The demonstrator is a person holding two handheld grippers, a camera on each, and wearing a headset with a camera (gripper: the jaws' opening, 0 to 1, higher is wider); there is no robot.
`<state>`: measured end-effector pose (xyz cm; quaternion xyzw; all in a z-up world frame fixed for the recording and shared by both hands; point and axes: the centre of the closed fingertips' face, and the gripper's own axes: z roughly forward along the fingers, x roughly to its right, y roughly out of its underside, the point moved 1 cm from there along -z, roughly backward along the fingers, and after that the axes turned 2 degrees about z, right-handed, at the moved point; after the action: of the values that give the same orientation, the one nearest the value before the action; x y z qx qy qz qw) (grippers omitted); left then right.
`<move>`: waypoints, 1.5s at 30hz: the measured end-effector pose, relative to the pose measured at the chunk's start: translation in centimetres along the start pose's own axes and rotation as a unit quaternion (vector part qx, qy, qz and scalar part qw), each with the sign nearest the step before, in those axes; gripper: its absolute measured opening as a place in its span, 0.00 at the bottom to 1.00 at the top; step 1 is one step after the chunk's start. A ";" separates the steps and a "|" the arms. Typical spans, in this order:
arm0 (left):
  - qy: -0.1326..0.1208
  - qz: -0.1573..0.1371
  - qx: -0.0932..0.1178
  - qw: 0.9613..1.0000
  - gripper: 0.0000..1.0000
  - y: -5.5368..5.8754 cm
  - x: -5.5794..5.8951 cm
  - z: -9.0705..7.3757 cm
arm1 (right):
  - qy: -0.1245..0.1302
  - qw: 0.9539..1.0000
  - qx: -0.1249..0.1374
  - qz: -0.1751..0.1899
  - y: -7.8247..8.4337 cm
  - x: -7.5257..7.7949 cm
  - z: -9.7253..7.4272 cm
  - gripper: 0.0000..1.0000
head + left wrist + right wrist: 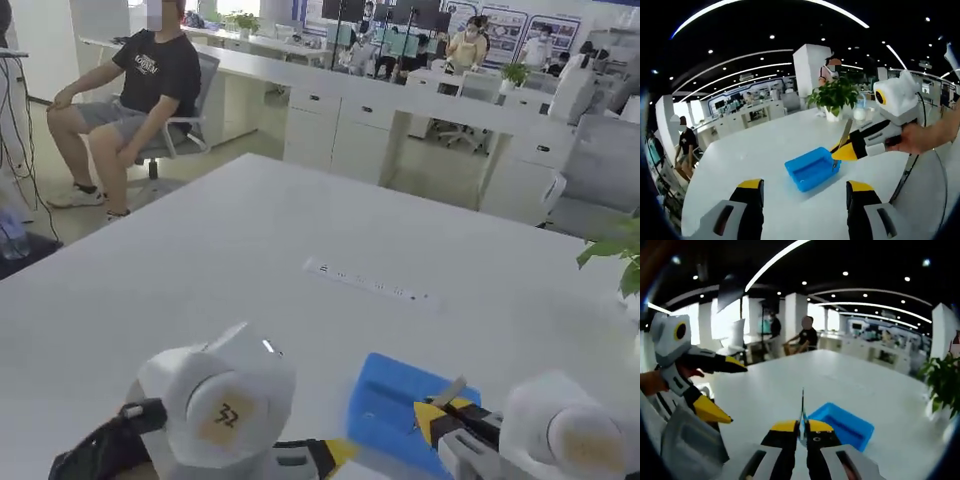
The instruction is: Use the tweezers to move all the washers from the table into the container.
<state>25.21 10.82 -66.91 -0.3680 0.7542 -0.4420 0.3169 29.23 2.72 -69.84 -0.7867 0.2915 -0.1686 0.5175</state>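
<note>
A blue open container sits on the white table near its front edge. My right gripper is shut on thin metal tweezers, whose tips hang at the container's right rim. In the right gripper view the tweezers rise from between the shut jaws of the right gripper, with the container just ahead. My left gripper stands open and holds nothing, a short way in front of the container. From the right, the right gripper holds the tweezers over the container.
A white power strip lies mid-table. A potted plant with a small bottle beside it stands at the table's far end. A person sits on a chair beyond the left edge. Counters line the back.
</note>
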 end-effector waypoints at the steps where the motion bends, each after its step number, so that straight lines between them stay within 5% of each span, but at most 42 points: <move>1: 0.028 -0.012 -0.005 1.000 0.68 -0.2 0.8 0.1 | -0.019 1.000 0.000 0.004 0.1 -1.0 -0.4 0.03; 3: 0.089 -0.036 0.006 0.995 0.69 -0.8 2.5 0.1 | -0.034 0.999 0.002 -0.002 0.1 -2.0 -1.1 0.03; 8: 0.149 -0.019 -0.001 0.989 0.66 -0.8 3.9 -0.1 | -0.080 0.997 -0.003 0.000 0.6 -3.8 -2.6 0.03; 12: 0.224 -0.036 0.004 0.974 0.57 -1.0 6.1 -0.6 | -0.125 0.992 -0.014 0.012 1.6 -5.2 -3.6 0.03; 15: 0.223 -0.029 0.024 0.974 0.45 -1.5 6.1 -0.7 | -0.140 0.989 -0.035 -0.030 2.3 -5.8 -4.0 0.03; 17: 0.258 -0.061 0.021 0.964 0.46 -1.7 6.9 -0.8 | -0.147 0.988 -0.034 -0.041 2.0 -6.2 -4.2 0.03; 23: 0.301 0.004 0.019 0.954 0.33 -1.6 8.3 -1.0 | -0.163 0.983 -0.037 -0.076 1.2 -6.9 -4.7 0.03; 29: 0.323 0.001 0.018 0.946 0.28 -1.7 8.8 -0.9 | -0.165 0.979 -0.061 -0.102 2.0 -6.8 -4.7 0.03; 35: 0.358 -0.003 0.035 0.933 0.25 -2.5 9.3 -1.2 | -0.176 0.971 -0.090 -0.137 3.5 -7.3 -4.3 0.03; 40: 0.416 0.029 0.045 0.908 0.13 -2.4 10.6 -1.7 | -0.185 0.966 -0.103 -0.148 4.1 -7.5 -4.2 0.03; 45: 0.435 0.036 0.031 0.899 0.11 -2.0 11.2 -1.2 | -0.197 0.960 -0.120 -0.156 4.8 -7.6 -4.4 0.03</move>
<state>18.87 1.35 -66.31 -0.1013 0.8158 -0.5691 -0.0162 19.46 2.94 -72.18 -0.8965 0.0756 -0.0525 0.4335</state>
